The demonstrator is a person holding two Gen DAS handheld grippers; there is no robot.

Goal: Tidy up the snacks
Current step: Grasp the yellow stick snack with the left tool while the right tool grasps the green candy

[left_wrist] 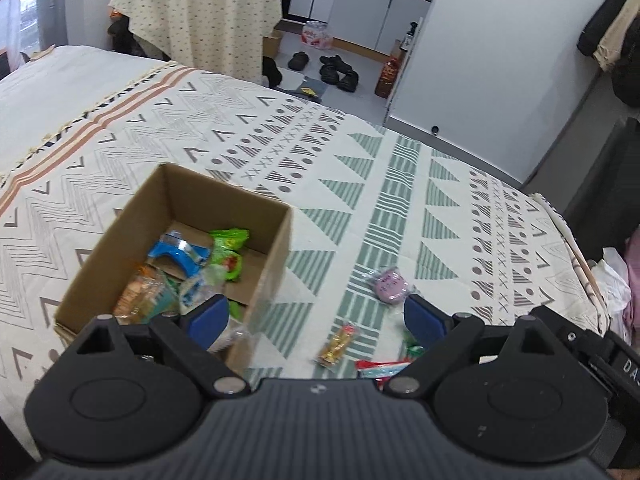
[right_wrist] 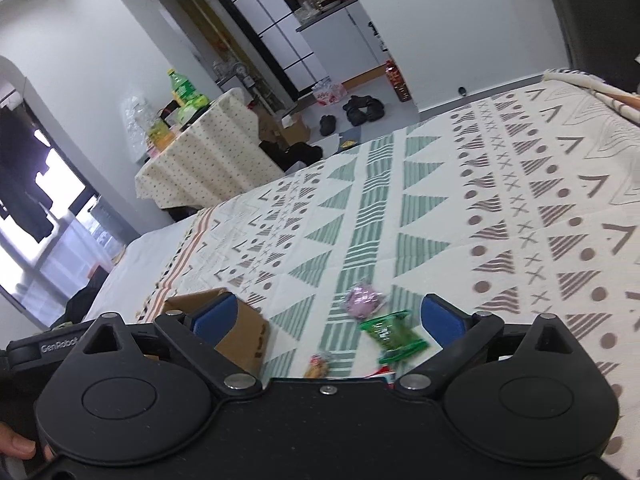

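Both handheld grippers stand wide and empty: left gripper (left_wrist: 316, 318) beside the open brown cardboard box (left_wrist: 276, 240) collecting wrapped snacks, right gripper (right_wrist: 328, 320), lettered "GenRobot", framing a loose green snack packet (right_wrist: 394, 336). Farther along the patterned bedspread (right_wrist: 440, 208) lies a pink wrapped snack (left_wrist: 390, 284).

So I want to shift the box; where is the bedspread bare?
Bare: the bedspread beyond the cardboard box and past the pink packet. Crowded: near the grippers, around the orange snack and green packet.
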